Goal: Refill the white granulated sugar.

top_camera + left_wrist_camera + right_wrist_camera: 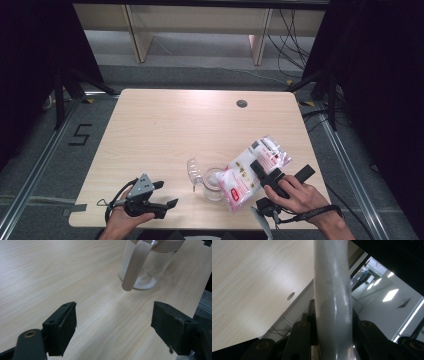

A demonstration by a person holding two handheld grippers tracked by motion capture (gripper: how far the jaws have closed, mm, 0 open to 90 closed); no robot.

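One tilted bag [252, 172], pinched by the right gripper [265, 174], pours into the jar [214, 184] below it. Any wobble could spill powder past the rim, since the left gripper [167, 207] rests spread apart, holding nothing.

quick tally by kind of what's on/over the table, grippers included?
Grippers: 2, left gripper with jaws apart, right gripper clamped on the bag
Plastic bags: 1, white bag tilted over the jar
Glass jars: 1, jar with its hinged lid open
Total: 4
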